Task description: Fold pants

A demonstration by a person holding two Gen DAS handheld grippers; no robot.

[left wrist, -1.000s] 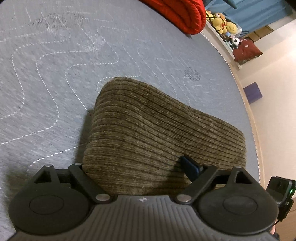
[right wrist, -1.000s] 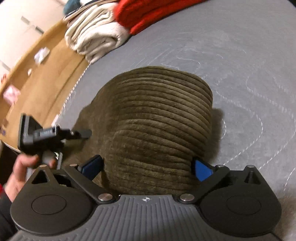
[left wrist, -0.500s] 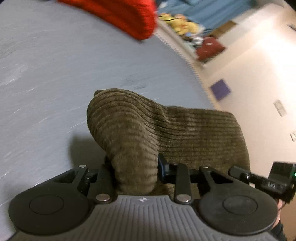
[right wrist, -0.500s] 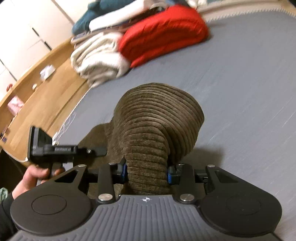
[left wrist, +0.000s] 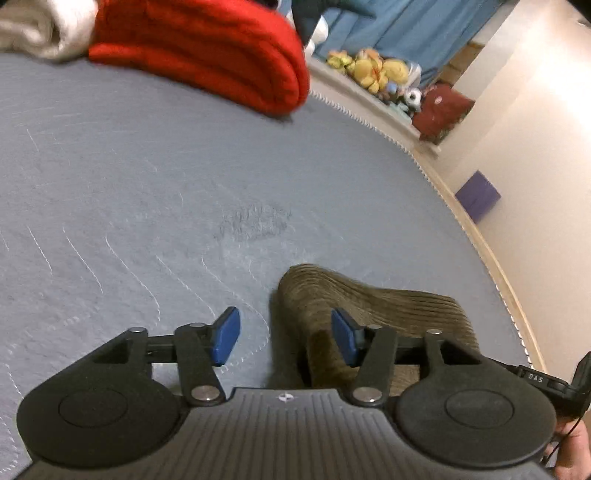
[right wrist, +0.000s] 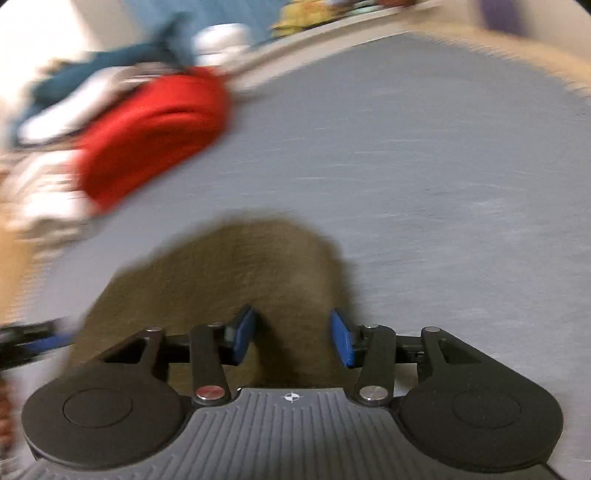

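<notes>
The olive-brown corduroy pants (left wrist: pixel 391 306) lie folded in a bundle on the grey quilted bed (left wrist: pixel 147 177). In the left wrist view my left gripper (left wrist: pixel 284 336) is open; the pants' left end lies at its right finger and the left finger is over bare bedding. In the blurred right wrist view the pants (right wrist: pixel 240 266) lie under and ahead of my right gripper (right wrist: pixel 293 338), which is open with cloth between its blue pads but not pinched. The other gripper shows at the left edge (right wrist: pixel 29 341).
A red folded blanket (left wrist: pixel 207 48) and cream towels (left wrist: pixel 33 26) lie at the far side of the bed. Plush toys (left wrist: pixel 373 70) and a dark red bag (left wrist: pixel 441 110) sit on a ledge beyond. The bed's right edge (left wrist: pixel 480 240) runs beside a wall.
Both grippers were shut on pinched folds of the pants half a second ago; both have opened and let go. The pants have dropped flat and both cameras have swung upward.
</notes>
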